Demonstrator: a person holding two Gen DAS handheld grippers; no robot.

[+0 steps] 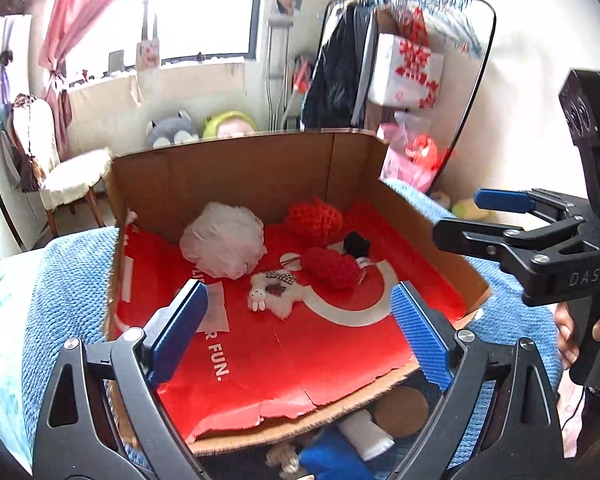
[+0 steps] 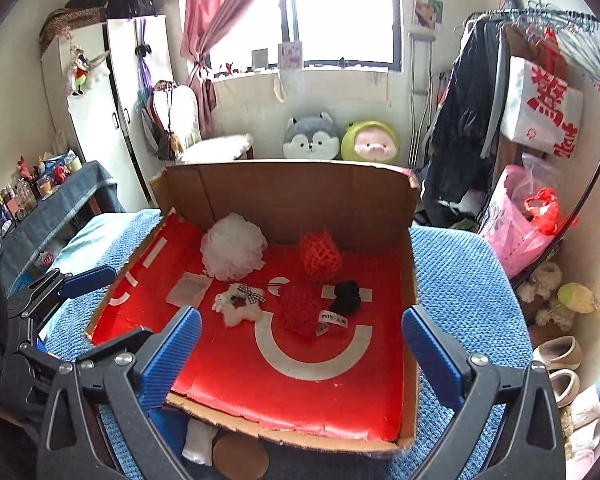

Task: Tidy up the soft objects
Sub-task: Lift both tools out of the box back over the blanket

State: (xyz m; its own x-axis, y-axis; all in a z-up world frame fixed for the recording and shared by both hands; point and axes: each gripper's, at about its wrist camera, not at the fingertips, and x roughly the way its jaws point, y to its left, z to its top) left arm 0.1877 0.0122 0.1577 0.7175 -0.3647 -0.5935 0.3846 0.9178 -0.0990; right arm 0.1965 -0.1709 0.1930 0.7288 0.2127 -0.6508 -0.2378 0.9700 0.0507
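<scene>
A: Classify the location.

B: Domestic bedroom. Indicators: a bed with a blue knitted blanket (image 2: 460, 272) near the cameras; a white wardrobe (image 2: 100, 112) far left; a window (image 2: 340, 12) with a pink curtain (image 2: 216, 12) on the far wall.

A: Further evidence?

B: A clothes rack (image 2: 480, 120) with hanging garments at right; two plush toys (image 2: 340, 138) beneath the window; slippers (image 2: 560, 356) on the floor at right.

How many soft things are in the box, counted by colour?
White: 2, the puff and the furry bunny toy
Red or orange-red: 2, the net ball and the yarn ball
Black: 1, the small fuzzy thing
Total: 5 in the cardboard box
</scene>
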